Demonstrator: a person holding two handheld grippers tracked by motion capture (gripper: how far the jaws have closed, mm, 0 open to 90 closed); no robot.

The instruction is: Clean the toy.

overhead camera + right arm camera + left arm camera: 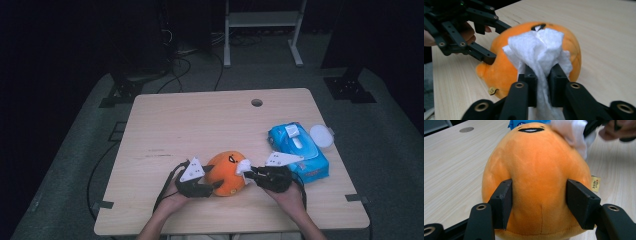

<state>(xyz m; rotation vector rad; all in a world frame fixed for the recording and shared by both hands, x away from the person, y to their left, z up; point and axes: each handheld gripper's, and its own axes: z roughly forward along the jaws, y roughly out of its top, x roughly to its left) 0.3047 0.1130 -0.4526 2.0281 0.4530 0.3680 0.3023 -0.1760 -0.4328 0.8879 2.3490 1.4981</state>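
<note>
An orange plush toy [227, 172] lies on the wooden table [200, 120] near its front edge. My left gripper [209, 185] is shut on the toy's near end; in the left gripper view the pads [504, 202] press into both sides of the plush toy [536, 175]. My right gripper [248, 172] is shut on a bunched white wipe [244, 165]. In the right gripper view the wipe [541, 50] stands up between the pads and rests against the side of the plush toy [504, 67]. The left gripper [490, 41] reaches in from the upper left there.
A blue pack of wet wipes [299, 150] lies right of the toy, with a round white lid [321, 135] beside it. The table has a cable hole [257, 102] near its far edge. A white metal frame [262, 30] stands on the floor beyond.
</note>
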